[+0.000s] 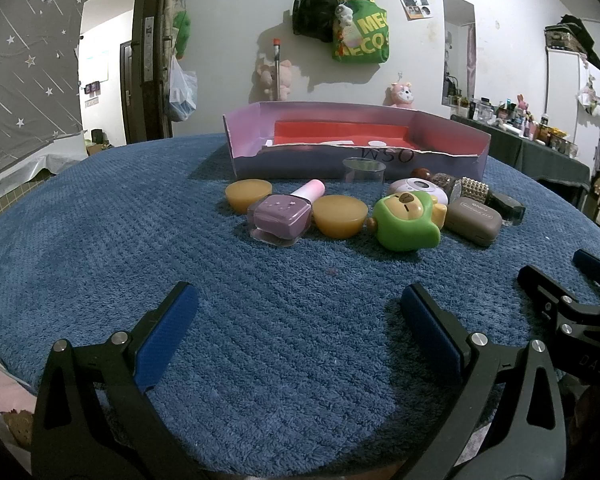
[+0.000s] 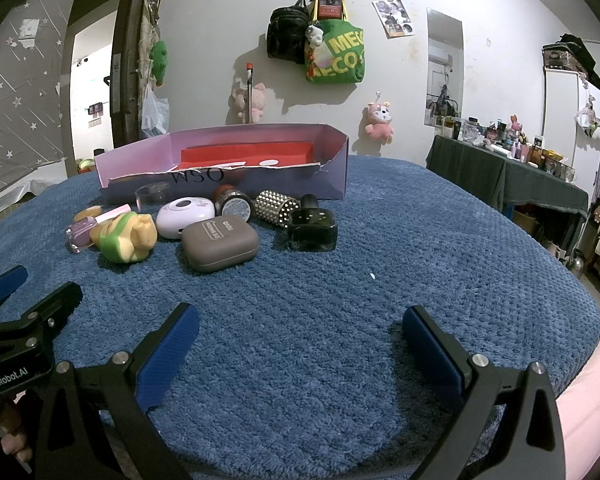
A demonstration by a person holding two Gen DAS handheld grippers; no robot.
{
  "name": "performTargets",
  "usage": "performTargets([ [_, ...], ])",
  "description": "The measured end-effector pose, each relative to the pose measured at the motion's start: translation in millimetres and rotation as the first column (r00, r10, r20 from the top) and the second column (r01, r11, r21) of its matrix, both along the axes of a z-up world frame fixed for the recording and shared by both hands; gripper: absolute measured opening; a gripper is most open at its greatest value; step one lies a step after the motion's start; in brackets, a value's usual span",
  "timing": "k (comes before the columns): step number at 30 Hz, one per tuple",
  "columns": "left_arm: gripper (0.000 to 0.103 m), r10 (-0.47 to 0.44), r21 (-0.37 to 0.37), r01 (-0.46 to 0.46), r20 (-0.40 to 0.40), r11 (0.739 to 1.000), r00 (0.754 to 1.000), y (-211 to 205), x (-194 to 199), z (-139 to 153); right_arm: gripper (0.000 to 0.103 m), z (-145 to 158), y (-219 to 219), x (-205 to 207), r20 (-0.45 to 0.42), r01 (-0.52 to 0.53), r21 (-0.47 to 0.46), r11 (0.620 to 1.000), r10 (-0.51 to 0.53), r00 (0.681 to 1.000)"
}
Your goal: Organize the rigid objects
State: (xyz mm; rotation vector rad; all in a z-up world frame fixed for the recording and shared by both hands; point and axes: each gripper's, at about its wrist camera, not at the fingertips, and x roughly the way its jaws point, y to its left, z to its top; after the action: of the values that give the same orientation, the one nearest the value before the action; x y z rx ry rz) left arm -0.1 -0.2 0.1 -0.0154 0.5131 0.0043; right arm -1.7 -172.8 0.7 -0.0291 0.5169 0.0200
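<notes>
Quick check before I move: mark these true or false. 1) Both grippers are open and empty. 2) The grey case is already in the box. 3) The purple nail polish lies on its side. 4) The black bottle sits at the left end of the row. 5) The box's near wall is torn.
1) True: the left gripper and the right gripper are both open, holding nothing.
2) False: the grey case lies on the blue cloth, in front of the box.
3) True: the purple nail polish lies on its side.
4) False: the black bottle is at the right end.
5) True: its top edge is ragged.
</notes>
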Motion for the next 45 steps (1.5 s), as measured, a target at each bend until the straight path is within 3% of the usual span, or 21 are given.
performTargets([
  [14, 0.103, -0.015, 0.007, 0.015, -0.03, 1.0, 0.999, -0.3, 6.2, 4.3, 0.103, 1.7, -3.3, 2.5, -0.023, -0.003, 0.005, 1.0, 0.003, 1.0],
  [24, 0.103, -0.043, 0.02, 0.043, -0.027, 0.999, 0.999, 12.7, 31.2, 36.7, 0.103, 40.1, -2.2, 30.0, -0.04, -0.033, -0.008, 0.999, 0.032, 0.999],
  [29, 0.103, -0.062, 0.006, 0.063, -0.08, 0.998, 0.995, 27.6, 54.0, 46.3, 0.103, 51.7, -9.6, 57.1, -0.085, -0.034, 0.013, 0.999, 0.035, 0.996],
  [36, 0.101, -0.114, -0.06, 0.104, -0.201, 0.993, 0.973, 50.4, 83.8, 45.4, 0.101, 56.0, -25.2, 96.6, -0.198, -0.014, 0.051, 0.999, 0.024, 0.98],
  [41, 0.086, -0.189, -0.029, 0.188, -0.27, 0.982, 0.944, 49.5, 94.3, 39.7, 0.093, 49.8, -33.0, 112.4, -0.275, -0.011, 0.043, 0.999, 0.023, 0.961],
  [45, 0.079, -0.229, -0.038, 0.228, -0.301, 0.973, 0.926, 50.3, 101.8, 37.1, 0.088, 41.6, -35.6, 121.8, -0.327, -0.02, 0.045, 0.999, 0.034, 0.944],
])
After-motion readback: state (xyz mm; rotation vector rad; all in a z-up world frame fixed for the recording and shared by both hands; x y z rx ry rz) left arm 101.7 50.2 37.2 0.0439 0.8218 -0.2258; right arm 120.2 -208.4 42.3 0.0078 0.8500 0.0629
